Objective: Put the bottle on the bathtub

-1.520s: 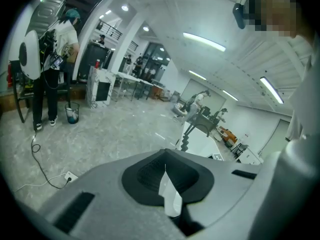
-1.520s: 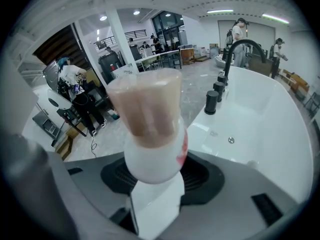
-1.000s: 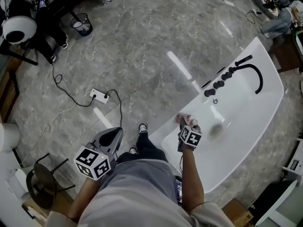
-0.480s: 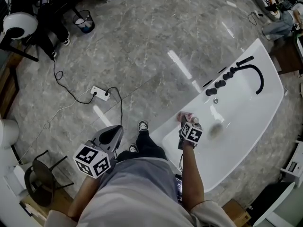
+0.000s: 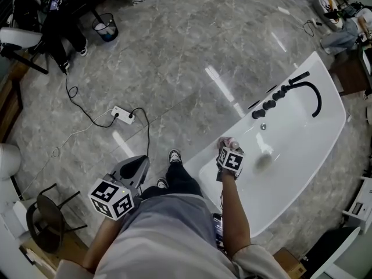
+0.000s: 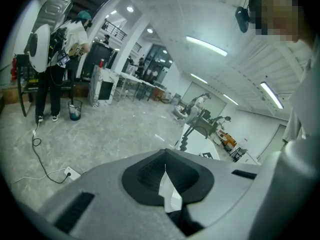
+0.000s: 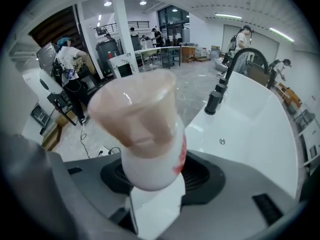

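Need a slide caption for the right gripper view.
Right gripper holds a pink-capped white bottle in its jaws, white bathtub and black faucet to the right.

A grey marble floor (image 5: 174, 45) is seen, w/ light reflections on it. A white power strip (image 5: 122, 115) is laid on it at mid-left; a black cable (image 5: 70, 95) is run from it toward the top left. A waste bin (image 5: 106, 28) w/ sth. blue inside is placed there. In the left gripper view a person (image 6: 52, 64) is seen standing near this bin. A dark chair (image 5: 49, 217) is placed at bottom left.
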The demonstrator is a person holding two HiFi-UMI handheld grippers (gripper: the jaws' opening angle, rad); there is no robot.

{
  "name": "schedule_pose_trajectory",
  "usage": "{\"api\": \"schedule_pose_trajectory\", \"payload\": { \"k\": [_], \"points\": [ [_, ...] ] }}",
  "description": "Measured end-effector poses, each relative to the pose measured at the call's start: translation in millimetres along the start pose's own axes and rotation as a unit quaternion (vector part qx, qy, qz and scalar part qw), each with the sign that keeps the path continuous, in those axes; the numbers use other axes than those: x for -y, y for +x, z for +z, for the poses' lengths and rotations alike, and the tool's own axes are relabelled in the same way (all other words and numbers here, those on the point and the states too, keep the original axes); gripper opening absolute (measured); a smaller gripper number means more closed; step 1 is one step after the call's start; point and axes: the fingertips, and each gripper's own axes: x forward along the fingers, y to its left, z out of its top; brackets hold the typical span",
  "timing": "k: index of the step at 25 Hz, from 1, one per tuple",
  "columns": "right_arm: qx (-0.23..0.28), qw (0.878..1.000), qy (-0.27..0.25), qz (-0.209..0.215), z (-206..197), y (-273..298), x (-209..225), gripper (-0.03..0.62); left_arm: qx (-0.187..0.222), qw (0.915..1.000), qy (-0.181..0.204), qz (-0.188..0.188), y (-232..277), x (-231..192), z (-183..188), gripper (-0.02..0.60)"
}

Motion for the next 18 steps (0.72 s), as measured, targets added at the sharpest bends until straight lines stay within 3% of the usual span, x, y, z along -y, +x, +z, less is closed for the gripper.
{"api": "schedule_pose_trajectory", "payload": {
  "k": [18],
  "points": [
    [-0.003,1.000,0.006,-0.006,0,-7,-3,0.247,0.010,0.9999,-0.009,0.003,-27,-8,-11,0.006]
  ]
}}
